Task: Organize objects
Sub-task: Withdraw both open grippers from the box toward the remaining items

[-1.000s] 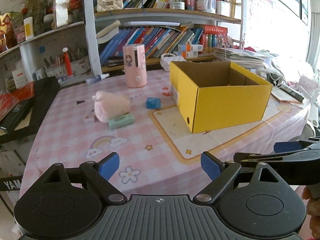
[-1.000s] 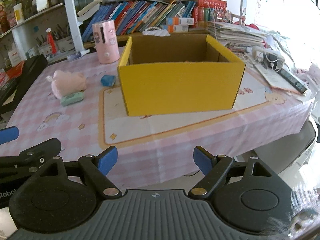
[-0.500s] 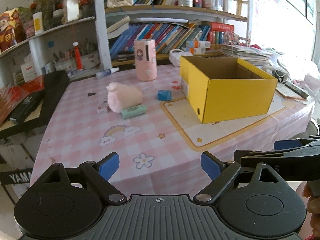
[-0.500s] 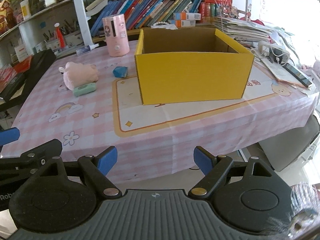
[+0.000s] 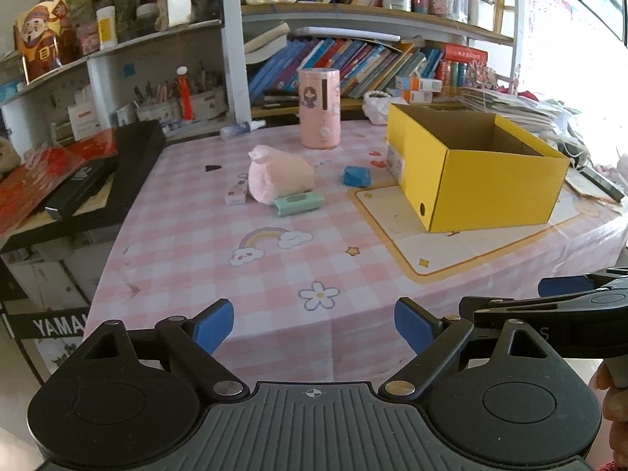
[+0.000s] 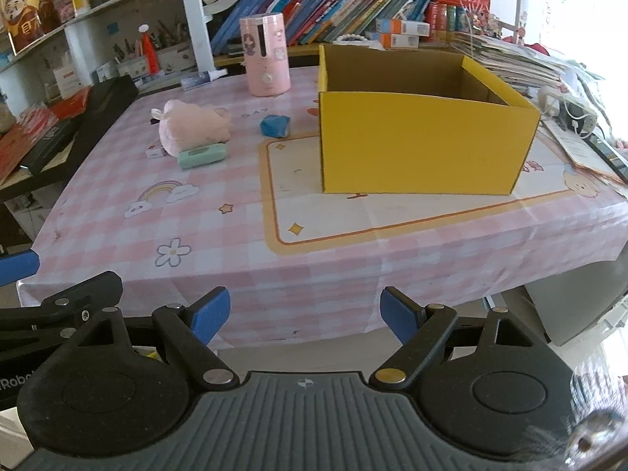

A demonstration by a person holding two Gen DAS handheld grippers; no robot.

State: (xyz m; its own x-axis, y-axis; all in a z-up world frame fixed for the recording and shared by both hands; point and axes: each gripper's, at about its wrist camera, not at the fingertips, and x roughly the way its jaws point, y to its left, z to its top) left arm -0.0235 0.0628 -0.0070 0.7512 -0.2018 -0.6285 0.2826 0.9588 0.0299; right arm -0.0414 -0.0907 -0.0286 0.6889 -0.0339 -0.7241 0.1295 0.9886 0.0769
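Organising task, start of the approach. The yellow box (image 6: 424,141) stands open and, as far as I can see into it, empty on the right half of the table (image 5: 274,274). The loose things lie to its left: a blue lump (image 5: 357,176) just beside the box, a pink plush toy (image 5: 280,174) with a mint-green case (image 5: 299,203) touching its near side, a small white carton (image 5: 236,192) at its left, and a tall pink canister (image 5: 319,113) upright behind them.

I hold both tools off the near edge of the table. The left gripper (image 5: 314,322) has its fingers (image 5: 214,324) wide apart with nothing between them; the right gripper (image 6: 304,314) likewise stands open and empty.

Against the view of a second ago, the whole table has drawn away and sunk lower in both cameras, and more of the cloth's front drop shows; both openings are unchanged. I judge that I have backed off for an overview, so nothing is sorted yet

Beyond lie cluttered bookshelves (image 5: 353,59) and a paper stack (image 6: 510,59)
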